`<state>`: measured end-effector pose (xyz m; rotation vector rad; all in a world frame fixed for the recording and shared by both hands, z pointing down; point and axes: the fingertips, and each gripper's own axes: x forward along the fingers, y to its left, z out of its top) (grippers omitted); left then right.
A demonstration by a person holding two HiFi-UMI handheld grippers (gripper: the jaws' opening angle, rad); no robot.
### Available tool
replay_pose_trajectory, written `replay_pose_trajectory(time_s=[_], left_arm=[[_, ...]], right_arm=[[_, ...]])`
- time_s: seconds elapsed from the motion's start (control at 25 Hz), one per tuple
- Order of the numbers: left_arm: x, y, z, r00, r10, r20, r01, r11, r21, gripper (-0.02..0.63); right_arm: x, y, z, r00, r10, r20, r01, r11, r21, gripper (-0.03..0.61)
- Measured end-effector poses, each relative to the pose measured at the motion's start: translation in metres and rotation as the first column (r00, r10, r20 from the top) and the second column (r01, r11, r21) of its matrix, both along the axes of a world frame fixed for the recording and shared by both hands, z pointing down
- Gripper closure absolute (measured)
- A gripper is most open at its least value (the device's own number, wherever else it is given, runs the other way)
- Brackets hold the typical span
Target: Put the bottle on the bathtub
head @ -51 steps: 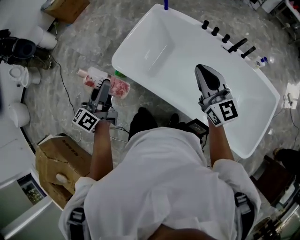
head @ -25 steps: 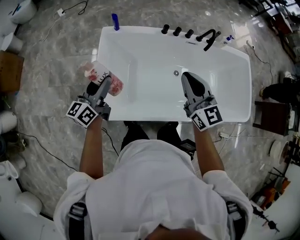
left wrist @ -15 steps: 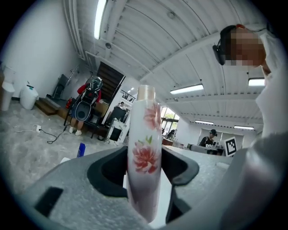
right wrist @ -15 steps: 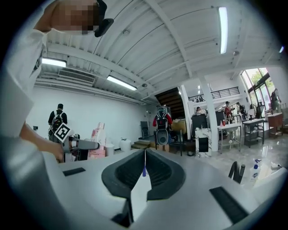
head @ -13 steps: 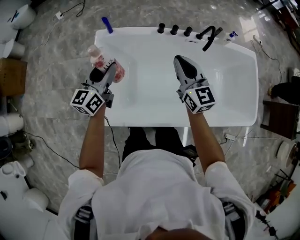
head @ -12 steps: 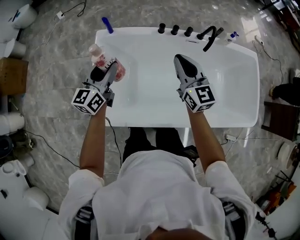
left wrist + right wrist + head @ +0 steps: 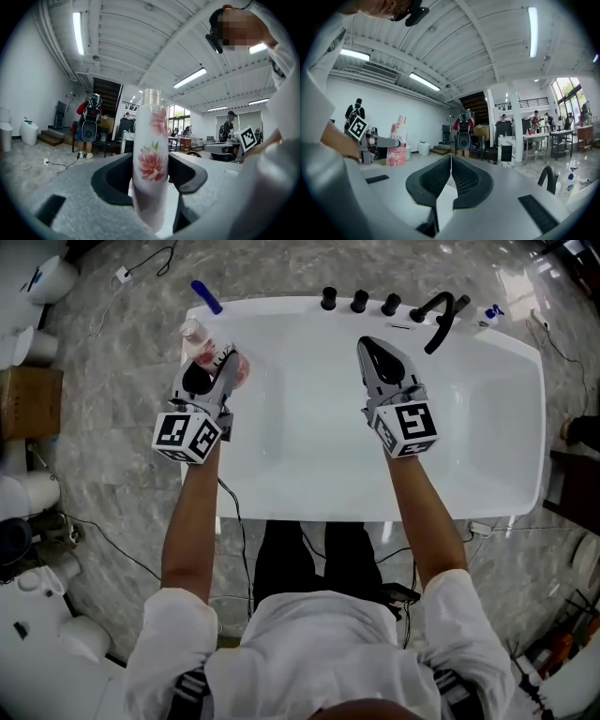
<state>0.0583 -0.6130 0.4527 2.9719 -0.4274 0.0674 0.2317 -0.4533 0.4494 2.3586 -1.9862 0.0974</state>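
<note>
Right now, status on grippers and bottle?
Left gripper shut on bottle, upright, at tub's left end. Right gripper shut, empty, over tub. Nothing seen in the way.

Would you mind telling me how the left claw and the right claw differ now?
The left claw grips the floral bottle, jaws apart; the right claw is shut and empty. The left claw hangs over the bathtub's left end, the right claw over its middle. Both carry marker cubes.

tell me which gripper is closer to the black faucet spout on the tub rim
Right. The right gripper hangs over the tub close to the faucet spout; the left gripper, clamping the bottle, is at the opposite end.
</note>
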Motion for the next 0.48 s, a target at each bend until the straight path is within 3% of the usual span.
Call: replay_pose_trajectory(time_s=[0.24, 0.48], left_arm=[[0.039, -0.030, 0.069, 0.999, 0.042, 0.006, -0.042, 0.999, 0.019, 0.383], [0.067, -0.054, 0.126, 0.999, 0.040, 0.016, -0.041, 0.999, 0.029, 0.383]], right_arm=[[0.017, -0.029, 0.075, 1.000, 0.026, -0.015, -0.026, 0.999, -0.046, 0.561], [0.020, -0.075, 0.146, 0.998, -0.004, 0.057, 0.009, 0.996, -0.084, 0.561]])
